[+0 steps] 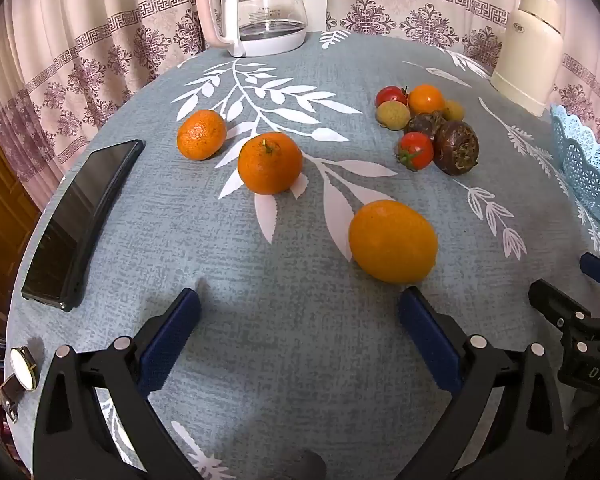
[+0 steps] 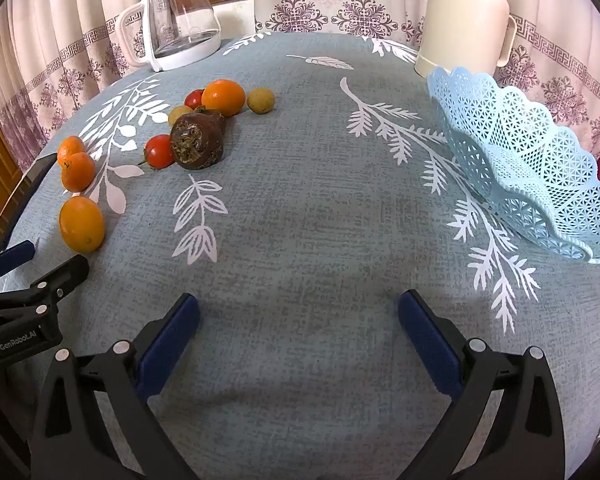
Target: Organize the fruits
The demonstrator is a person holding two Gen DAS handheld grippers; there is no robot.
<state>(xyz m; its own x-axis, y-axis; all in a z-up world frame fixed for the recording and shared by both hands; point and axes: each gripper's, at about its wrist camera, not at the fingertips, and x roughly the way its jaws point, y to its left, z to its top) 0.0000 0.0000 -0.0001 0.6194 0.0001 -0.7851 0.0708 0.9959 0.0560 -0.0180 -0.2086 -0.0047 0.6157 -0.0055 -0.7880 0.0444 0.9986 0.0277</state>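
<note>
My left gripper (image 1: 300, 304) is open over bare cloth, nothing between its blue pads. Just beyond its right finger lies a smooth orange fruit (image 1: 393, 241). Farther off sit two mandarins (image 1: 269, 162) (image 1: 201, 134). A cluster at the back right holds cherry tomatoes (image 1: 416, 150), a small orange (image 1: 426, 99), pale longans (image 1: 393, 115) and dark brown water chestnuts (image 1: 455, 147). My right gripper (image 2: 299, 305) is open too, empty, above the cloth. The light blue lattice basket (image 2: 532, 168) stands empty to its right. The cluster's big water chestnut (image 2: 197, 145) lies ahead on the left.
A black phone (image 1: 78, 224) and a wristwatch (image 1: 22, 368) lie near the left table edge. A glass kettle (image 1: 266, 8) and a cream jug (image 1: 530, 48) stand at the back. Curtains hang behind the round table. The left gripper's tip (image 2: 32, 276) shows in the right wrist view.
</note>
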